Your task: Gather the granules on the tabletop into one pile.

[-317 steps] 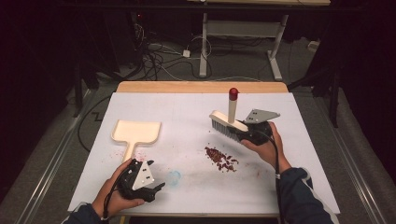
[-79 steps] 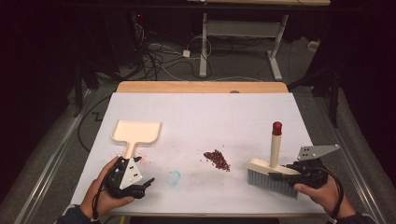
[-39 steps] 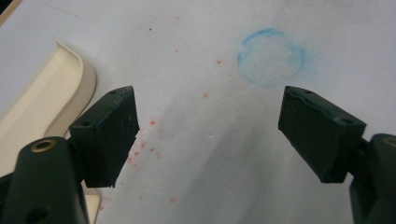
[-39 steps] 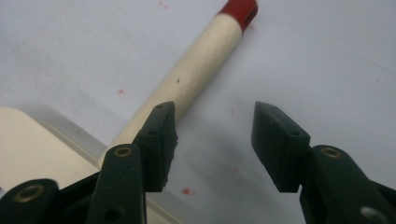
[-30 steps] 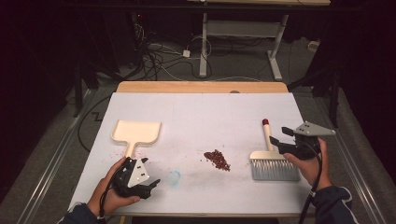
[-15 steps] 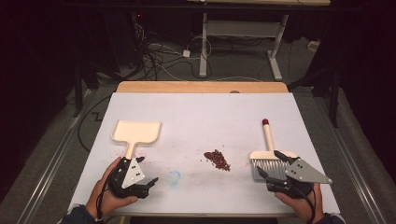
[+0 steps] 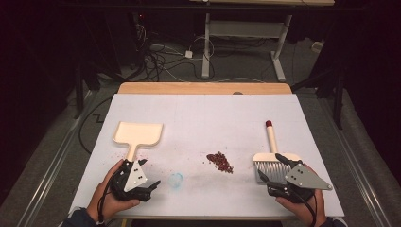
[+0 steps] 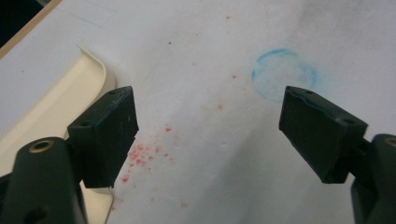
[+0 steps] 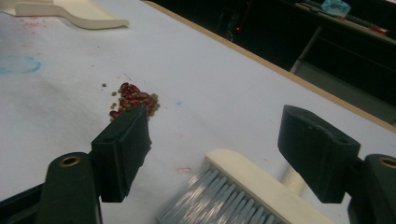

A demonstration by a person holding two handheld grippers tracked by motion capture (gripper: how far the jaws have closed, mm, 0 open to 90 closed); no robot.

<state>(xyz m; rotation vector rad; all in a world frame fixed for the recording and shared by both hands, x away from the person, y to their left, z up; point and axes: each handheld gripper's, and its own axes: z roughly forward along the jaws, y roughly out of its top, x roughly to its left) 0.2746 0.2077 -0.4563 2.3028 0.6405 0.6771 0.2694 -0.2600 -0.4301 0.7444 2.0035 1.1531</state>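
High view. White-covered table (image 7: 203, 118). Cream dustpan (image 7: 139, 134) at the left, lying flat, handle toward the person. Small heap of red beans (image 7: 220, 161) right of centre, with a faint blue ring (image 7: 176, 179) drawn to its left. Hand brush (image 7: 272, 158) at the right, lying flat, red-tipped handle pointing away, grey bristles toward the person. Left gripper (image 7: 152, 185) in the person's left hand, just below the dustpan handle, jaws apart and empty. Right gripper (image 7: 271, 168) over the bristle end of the brush, jaws having just been opening, now wide and pressing on nothing.

Left gripper view. Both jaws spread wide over bare covering; dustpan (image 8: 44, 107) edge behind the left-hand jaw, blue ring (image 8: 284, 73) beyond the other, red specks (image 8: 140, 156) (crumbs, scattered) between them.

Right gripper view. Jaws wide; brush (image 9: 247, 196) head lies low between them, touching neither pad. Beans (image 9: 133, 103) beyond the left-hand jaw; dustpan (image 9: 70, 11) far off, at the top left.
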